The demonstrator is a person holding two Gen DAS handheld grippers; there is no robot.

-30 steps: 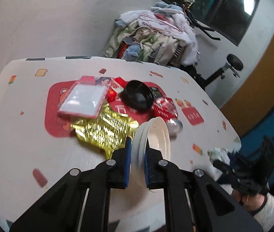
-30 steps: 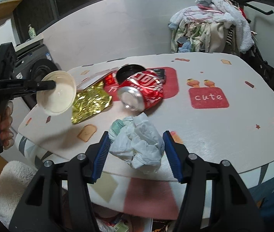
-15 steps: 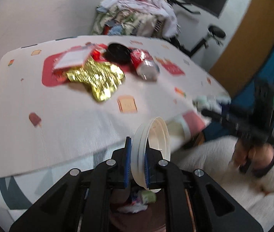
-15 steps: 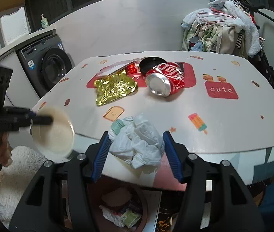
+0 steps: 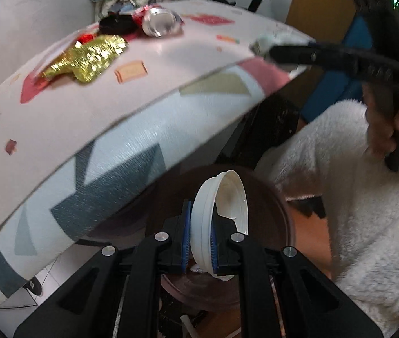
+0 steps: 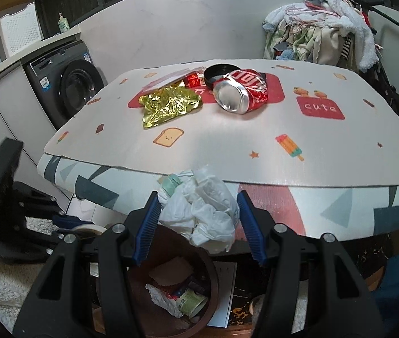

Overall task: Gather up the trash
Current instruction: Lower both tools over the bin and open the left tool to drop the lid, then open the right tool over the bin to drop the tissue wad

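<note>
L fingers (image 5: 200,249) pinch white lid (image 5: 220,214) edge-on, bin (image 5: 281,211) just below; R fingers (image 6: 199,222) hold crumpled tissue (image 6: 202,214) over bin.

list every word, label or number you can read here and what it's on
"cute": white letters on a red patch of the tablecloth.
Crushed red can: white lettering, upside down and creased, not readable.
Washing machine: stickers too small to read.
Red packet behind the gold wrapper: print too small.
Cup in the bin: label blurred.
</note>
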